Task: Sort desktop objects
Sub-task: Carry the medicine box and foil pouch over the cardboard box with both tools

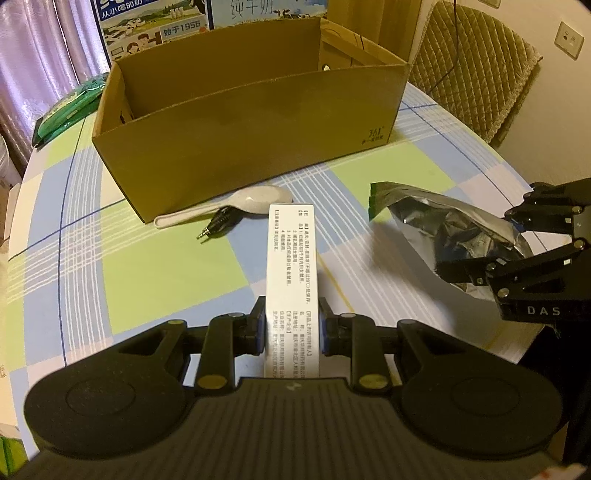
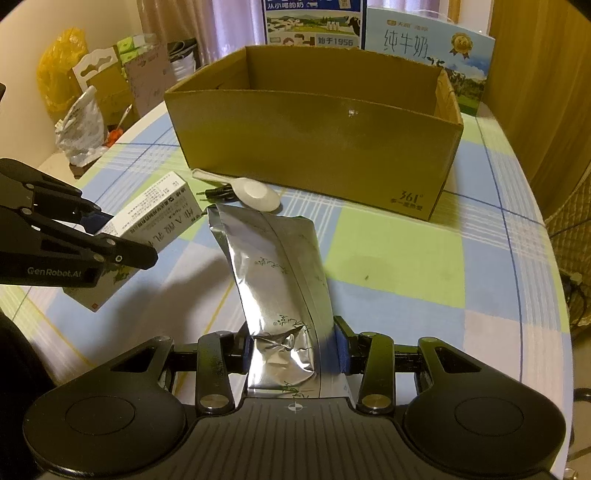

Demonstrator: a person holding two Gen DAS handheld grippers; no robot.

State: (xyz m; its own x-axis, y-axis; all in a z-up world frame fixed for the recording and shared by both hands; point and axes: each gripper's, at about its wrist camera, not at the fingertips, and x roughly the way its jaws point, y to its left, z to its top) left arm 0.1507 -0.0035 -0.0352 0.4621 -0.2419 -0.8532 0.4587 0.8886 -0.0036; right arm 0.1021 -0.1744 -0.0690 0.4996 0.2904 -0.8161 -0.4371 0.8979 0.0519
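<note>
My left gripper (image 1: 291, 326) is shut on a long white medicine box (image 1: 291, 266) with printed text, held above the checked tablecloth. In the right wrist view the same white box (image 2: 155, 214) sits in the left gripper (image 2: 125, 236) at the left. My right gripper (image 2: 293, 349) is shut on a crinkled silver foil pouch (image 2: 280, 266), which stands up from its fingers. The left wrist view shows that pouch (image 1: 443, 221) at the right, in the right gripper (image 1: 480, 251). An open brown cardboard box (image 1: 251, 136) stands behind both. A white spoon (image 1: 236, 205) and a black audio plug (image 1: 218, 225) lie before it.
A green packet (image 1: 70, 107) lies at the table's far left. Milk cartons (image 2: 369, 33) stand behind the cardboard box. A quilted chair (image 1: 472, 66) is at the far right. Bags and boxes (image 2: 92, 92) clutter the space beyond the left table edge.
</note>
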